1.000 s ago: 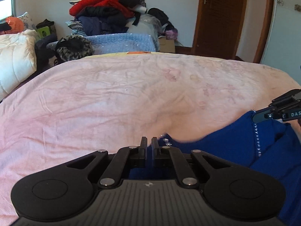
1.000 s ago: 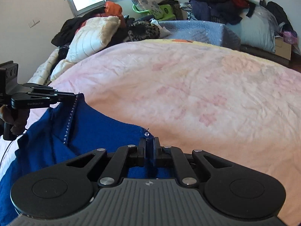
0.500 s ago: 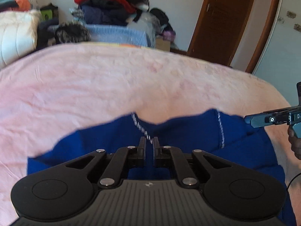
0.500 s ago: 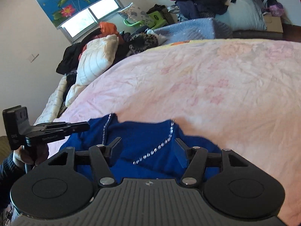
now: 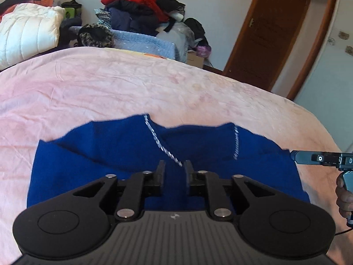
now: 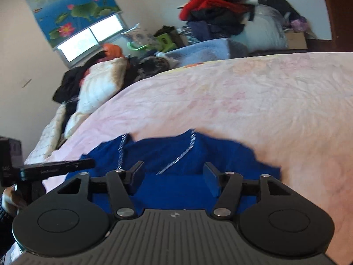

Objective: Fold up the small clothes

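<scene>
A dark blue garment point(image 5: 99, 154) with rhinestone trim point(image 5: 158, 142) lies folded and fairly flat on the pink bedsheet point(image 5: 132, 88). My left gripper point(image 5: 174, 165) hangs just above its near part. Its jaws are opening, and the end of one trim strip shows in the gap without being pinched. In the right wrist view the same garment point(image 6: 172, 190) lies under my right gripper point(image 6: 173, 167), whose jaws are opening wide over loose cloth. Each gripper sees the other at the garment's side: the right gripper point(image 5: 296, 155) and the left gripper point(image 6: 88, 163).
Beyond the bed's far edge are a heap of clothes point(image 5: 136, 6), a blue blanket point(image 5: 145, 42) and a white quilt point(image 5: 28, 33). A brown door point(image 5: 271, 33) stands at the right. A window with a lotus blind point(image 6: 72, 13) is at the left. A hand point(image 5: 344, 196) holds the right gripper.
Both grippers drew back toward me from the garment's far edge, so more blue cloth lies ahead of them. The right let go first, then the left opened.
</scene>
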`<state>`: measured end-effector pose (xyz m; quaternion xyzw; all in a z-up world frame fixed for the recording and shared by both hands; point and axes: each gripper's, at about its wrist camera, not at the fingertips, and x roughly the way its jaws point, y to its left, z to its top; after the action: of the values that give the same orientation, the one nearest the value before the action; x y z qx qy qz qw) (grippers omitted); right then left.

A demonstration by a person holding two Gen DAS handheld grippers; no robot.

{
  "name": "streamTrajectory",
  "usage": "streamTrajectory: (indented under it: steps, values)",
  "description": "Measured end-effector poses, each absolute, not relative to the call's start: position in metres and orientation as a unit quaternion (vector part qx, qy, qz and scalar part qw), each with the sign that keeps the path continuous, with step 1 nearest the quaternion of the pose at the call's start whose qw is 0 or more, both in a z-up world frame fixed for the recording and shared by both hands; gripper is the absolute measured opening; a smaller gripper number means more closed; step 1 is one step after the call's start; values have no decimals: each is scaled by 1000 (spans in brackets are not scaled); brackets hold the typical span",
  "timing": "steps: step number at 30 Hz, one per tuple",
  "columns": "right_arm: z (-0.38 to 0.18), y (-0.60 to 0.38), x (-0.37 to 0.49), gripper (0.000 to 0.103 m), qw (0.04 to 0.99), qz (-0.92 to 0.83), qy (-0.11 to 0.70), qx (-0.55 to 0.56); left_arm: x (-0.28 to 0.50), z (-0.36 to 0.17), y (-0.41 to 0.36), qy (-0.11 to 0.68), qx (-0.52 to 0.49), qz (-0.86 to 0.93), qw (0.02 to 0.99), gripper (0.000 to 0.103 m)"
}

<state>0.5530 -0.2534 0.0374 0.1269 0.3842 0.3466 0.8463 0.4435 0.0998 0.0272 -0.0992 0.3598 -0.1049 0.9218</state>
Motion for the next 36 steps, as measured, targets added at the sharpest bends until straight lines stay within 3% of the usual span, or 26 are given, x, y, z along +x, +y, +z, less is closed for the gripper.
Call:
streamTrajectory:
  steps: [1, 2, 6, 10, 17, 23, 30, 33, 36]
  values:
    - [32, -250, 539, 71, 835, 357, 402, 120, 431, 23, 95, 364, -95, -105, 921, 54]
    - [26, -247, 528, 71, 825, 360, 420, 112, 421, 18, 90, 365, -82, -104, 922, 59]
    - [6, -243, 500, 68, 833, 360, 414, 71, 403, -13, 77, 368, -23, -95, 925, 60]
    - [12, -258, 504, 66, 823, 327, 438, 151, 395, -13, 65, 348, 17, -81, 934, 63]
    - [45, -288, 427, 71, 815, 362, 411, 189, 315, 20, 94, 321, -94, -67, 940, 66]
    - [41, -292, 348, 75, 786, 386, 438, 203, 214, 11, 109, 334, -173, -59, 925, 69]
    - [16, -264, 303, 73, 797, 365, 469, 111, 169, -12, 85, 361, -123, -63, 922, 70]
    - [20, -272, 299, 71, 800, 347, 471, 136, 159, -16, 81, 352, -80, -62, 931, 70]
    - [35, -283, 286, 73, 794, 354, 465, 166, 145, -5, 93, 352, -102, -42, 929, 70]
